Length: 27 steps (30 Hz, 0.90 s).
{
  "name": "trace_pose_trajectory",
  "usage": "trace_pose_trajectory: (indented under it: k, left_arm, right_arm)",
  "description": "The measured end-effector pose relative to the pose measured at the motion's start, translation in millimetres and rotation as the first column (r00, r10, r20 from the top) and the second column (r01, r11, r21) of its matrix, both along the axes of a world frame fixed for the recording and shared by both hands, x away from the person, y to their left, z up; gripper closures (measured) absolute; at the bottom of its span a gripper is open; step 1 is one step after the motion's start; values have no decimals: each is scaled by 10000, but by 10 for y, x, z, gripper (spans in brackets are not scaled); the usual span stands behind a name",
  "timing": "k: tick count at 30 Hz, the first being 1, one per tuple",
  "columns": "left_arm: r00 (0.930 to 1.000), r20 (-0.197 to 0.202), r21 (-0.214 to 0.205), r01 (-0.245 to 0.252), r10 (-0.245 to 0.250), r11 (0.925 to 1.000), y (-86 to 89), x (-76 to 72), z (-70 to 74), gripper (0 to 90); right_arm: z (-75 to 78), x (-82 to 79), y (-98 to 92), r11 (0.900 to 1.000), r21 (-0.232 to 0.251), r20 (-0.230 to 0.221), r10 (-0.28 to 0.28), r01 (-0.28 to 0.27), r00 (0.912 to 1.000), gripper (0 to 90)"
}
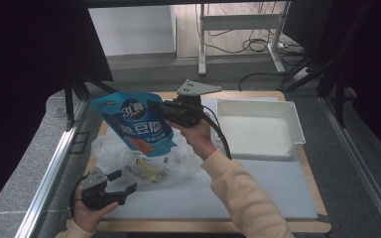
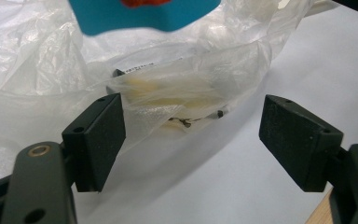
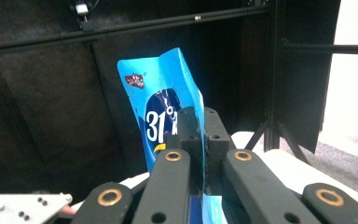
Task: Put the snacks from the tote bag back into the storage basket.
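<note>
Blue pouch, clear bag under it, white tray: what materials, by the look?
Blue pouch: likely laminated plastic film, glossy print; it flexes where the right hand-held gripper pinches it.
Clear bag: thin plastic film, translucent, heavily wrinkled with soft highlights.
White tray: probably rigid moulded plastic, matte, with straight walls and rounded corners.

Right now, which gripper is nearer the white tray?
Right. The right gripper, shut on the blue pouch, hangs just left of the white tray; the left gripper sits open by the plastic bag.
</note>
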<state>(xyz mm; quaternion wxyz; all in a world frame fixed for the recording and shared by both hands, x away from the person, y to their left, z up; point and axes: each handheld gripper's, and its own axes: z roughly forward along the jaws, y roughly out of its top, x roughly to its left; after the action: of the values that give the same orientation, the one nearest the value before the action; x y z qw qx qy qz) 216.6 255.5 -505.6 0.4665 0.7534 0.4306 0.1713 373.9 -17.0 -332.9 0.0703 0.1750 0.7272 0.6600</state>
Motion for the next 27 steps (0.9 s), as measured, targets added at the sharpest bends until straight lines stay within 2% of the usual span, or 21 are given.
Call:
trace_pose_trajectory:
  k: [8, 14, 22, 27]
  left_arm:
    - [10000, -30, 24, -4, 4, 10000, -2, 3, -4, 229]
    - [10000, -70, -42, -19, 19, 10000, -1, 1, -7, 229]
    - [10000, -61, -38, -25, 25, 10000, 0, 0, -6, 229]
    - [10000, -64, -14, -30, 30, 10000, -3, 1, -10, 229]
  right_arm:
    - [76, 14, -60, 9990, 434, -39, -83, 85, 10000, 890]
    - [165, 15, -120, 9986, 488, 105, -188, 183, 9998, 890]
    - [328, 7, -287, 9965, 751, 322, -402, 377, 9987, 890]
    - [372, 15, -410, 9956, 755, 373, -587, 558, 9976, 891]
